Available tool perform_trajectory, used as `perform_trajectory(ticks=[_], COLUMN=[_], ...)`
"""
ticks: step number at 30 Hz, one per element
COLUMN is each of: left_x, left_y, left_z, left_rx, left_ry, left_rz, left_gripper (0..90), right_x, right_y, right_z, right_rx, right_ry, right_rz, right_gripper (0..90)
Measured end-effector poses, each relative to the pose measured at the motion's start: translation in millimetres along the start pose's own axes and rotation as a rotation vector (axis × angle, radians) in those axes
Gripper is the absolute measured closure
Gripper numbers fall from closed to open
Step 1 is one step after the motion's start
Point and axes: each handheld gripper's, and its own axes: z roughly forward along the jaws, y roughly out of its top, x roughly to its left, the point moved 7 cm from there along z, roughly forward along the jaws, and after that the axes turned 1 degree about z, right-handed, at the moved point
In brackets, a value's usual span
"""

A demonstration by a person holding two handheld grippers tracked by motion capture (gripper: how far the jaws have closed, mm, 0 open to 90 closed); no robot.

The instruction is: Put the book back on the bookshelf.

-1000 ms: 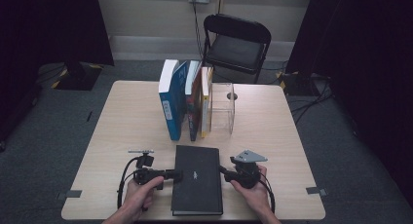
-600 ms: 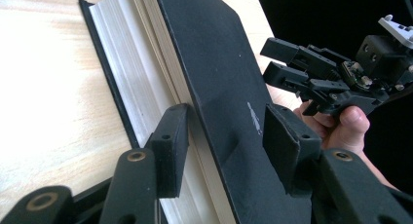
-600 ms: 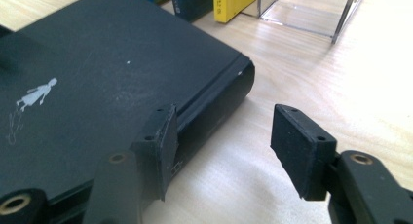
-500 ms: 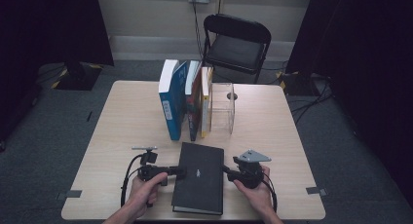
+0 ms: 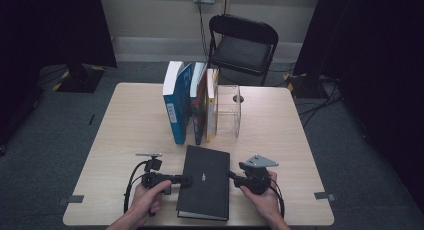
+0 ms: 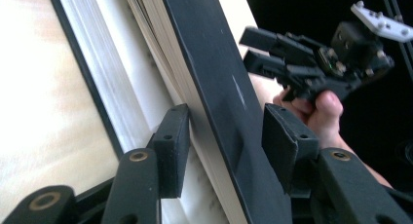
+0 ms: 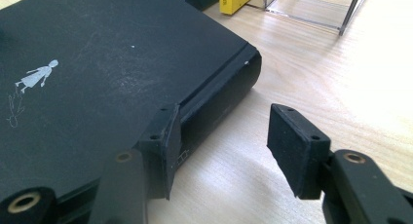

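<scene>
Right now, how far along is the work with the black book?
Done: the other books stand in a row against the clear bookend. In hand: the black book lies flat on the table. The left gripper has the book's cover edge between its jaws. The right gripper, whose jaws have just been closing, stands open at the spine. Left: probably lifting it and standing it in the row.

Wooden table (image 5: 125, 140) — black book (image 5: 205, 182), stand (image 5: 229, 110)
</scene>
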Motion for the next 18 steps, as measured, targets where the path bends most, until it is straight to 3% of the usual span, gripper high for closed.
perform_trajectory(ticks=[2,6,10,11,13,18], left_x=[-0.1,-0.6,3.6,4.0,3.1,3.0], left_y=[3.5,4.3,10.5,12.8,17.1,24.9], left_z=[8.9,22.2,23.7,26.3,30.6,41.4], left_rx=[0.003,0.035,0.056,0.052,0.070,0.042], left_ry=[0.000,0.042,0.026,0.019,0.019,0.016], left_rz=[-0.004,0.053,0.053,0.035,0.057,0.042], left_gripper=[53.2,49.2,51.5,51.6,50.4,45.3], right_x=[0.7,1.3,1.1,0.8,0.8,-0.1], right_y=[-0.1,0.1,0.4,0.6,0.8,0.8], right_z=[-0.1,-0.1,0.2,0.3,0.3,0.5], right_rx=[0.000,-0.001,0.000,0.002,0.005,0.005], right_ry=[0.006,0.008,0.016,0.017,0.017,0.021], right_rz=[0.002,-0.003,-0.006,-0.007,-0.008,-0.003], right_gripper=[48.5,49.4,49.3,49.1,49.0,48.4])
